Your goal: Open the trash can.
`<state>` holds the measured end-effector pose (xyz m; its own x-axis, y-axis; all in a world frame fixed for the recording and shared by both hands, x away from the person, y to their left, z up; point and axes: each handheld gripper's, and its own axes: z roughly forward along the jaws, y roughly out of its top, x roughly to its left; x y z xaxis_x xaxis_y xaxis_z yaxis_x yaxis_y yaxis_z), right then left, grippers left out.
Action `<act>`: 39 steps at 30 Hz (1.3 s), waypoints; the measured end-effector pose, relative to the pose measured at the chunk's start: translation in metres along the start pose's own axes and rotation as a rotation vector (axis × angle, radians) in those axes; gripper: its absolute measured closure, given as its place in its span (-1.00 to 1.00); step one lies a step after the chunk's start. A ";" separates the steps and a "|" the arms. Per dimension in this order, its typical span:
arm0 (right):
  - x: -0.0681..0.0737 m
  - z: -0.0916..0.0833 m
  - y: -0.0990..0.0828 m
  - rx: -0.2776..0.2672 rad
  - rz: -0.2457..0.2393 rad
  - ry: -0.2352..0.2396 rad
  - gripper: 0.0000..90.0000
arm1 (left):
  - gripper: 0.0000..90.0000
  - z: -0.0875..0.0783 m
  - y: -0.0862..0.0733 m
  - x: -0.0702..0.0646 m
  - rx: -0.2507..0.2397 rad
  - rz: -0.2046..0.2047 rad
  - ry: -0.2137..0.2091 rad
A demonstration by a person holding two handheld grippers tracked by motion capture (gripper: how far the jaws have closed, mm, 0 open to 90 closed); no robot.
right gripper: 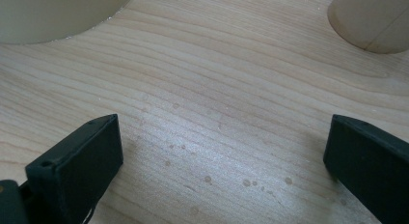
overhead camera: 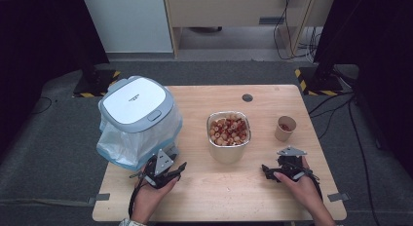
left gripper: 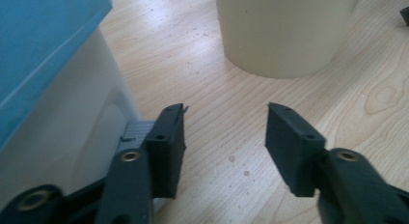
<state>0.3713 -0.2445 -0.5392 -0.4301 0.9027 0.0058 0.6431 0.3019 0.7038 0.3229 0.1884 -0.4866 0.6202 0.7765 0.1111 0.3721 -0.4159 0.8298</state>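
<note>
Tub of nuts (overhead camera: 229, 136) sits mid-bench, between our two hands; nothing held. We have the left tongs (overhead camera: 176, 168) resting on the bench (overhead camera: 272, 201) just in front of the white swing-lid bin (overhead camera: 136, 119), jaws partly apart with bare wood between them. In the left gripper view the bin's wall (left gripper: 53, 137) is right beside one jaw and the tub (left gripper: 284, 31) stands ahead. We have the right tongs (overhead camera: 269, 171) near the front right of the tub, jaws wide, empty. The right gripper view shows bench grain between them and the paper cup (right gripper: 374, 21) ahead. That cup (overhead camera: 285, 128) stands right of the tub, something reddish inside.
</note>
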 end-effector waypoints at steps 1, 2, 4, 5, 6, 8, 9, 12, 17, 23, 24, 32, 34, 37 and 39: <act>0.000 0.000 0.000 0.000 0.000 0.000 -0.99 | 0.22 0.000 0.000 0.000 0.003 0.003 0.002; 0.000 0.000 0.000 -0.001 0.001 0.000 -0.99 | 0.27 -0.001 0.000 0.000 0.005 0.004 0.010; 0.000 0.000 0.000 0.000 -0.003 0.004 -0.99 | 0.34 -0.001 0.000 0.002 0.013 0.001 0.020; 0.000 0.000 0.000 0.000 -0.003 0.004 -0.99 | 0.38 -0.001 0.000 0.002 0.013 0.001 0.020; 0.000 0.000 -0.001 0.000 -0.008 0.005 -0.99 | 0.42 -0.001 -0.001 0.003 0.022 0.001 0.027; 0.000 -0.001 -0.001 0.002 -0.009 0.006 -0.99 | 0.50 -0.001 -0.002 0.005 0.030 -0.001 0.034; 0.000 -0.001 -0.001 0.002 -0.009 0.006 -0.99 | 0.56 -0.001 -0.002 0.006 0.034 -0.004 0.039; 0.000 -0.001 -0.001 0.002 -0.008 0.006 -0.99 | 0.65 -0.001 -0.004 0.009 0.045 -0.006 0.062; 0.000 -0.001 -0.001 0.002 -0.008 0.006 -0.99 | 0.80 -0.001 -0.006 0.015 0.057 -0.020 0.084; 0.000 -0.001 -0.001 0.002 -0.008 0.006 -0.99 | 0.86 0.006 -0.012 0.024 0.084 -0.039 0.111; 0.000 -0.001 -0.001 0.003 -0.008 0.008 -0.99 | 0.86 0.009 -0.013 0.025 0.096 -0.031 0.116; 0.000 -0.001 -0.001 0.003 -0.011 0.011 -0.99 | 0.83 0.022 -0.015 0.021 0.109 -0.012 0.121; 0.000 -0.001 -0.001 0.003 -0.010 0.011 -0.99 | 0.82 0.023 -0.015 0.020 0.109 -0.007 0.129; 0.000 -0.001 -0.001 0.002 -0.010 0.010 -0.99 | 0.81 0.024 -0.016 0.020 0.106 -0.012 0.130; 0.000 -0.001 -0.001 0.002 -0.011 0.011 -0.99 | 0.80 0.024 -0.016 0.020 0.105 -0.013 0.130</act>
<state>0.3701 -0.2448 -0.5391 -0.4442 0.8959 0.0062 0.6399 0.3124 0.7021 0.3459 0.1992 -0.5105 0.5227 0.8341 0.1762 0.4539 -0.4473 0.7706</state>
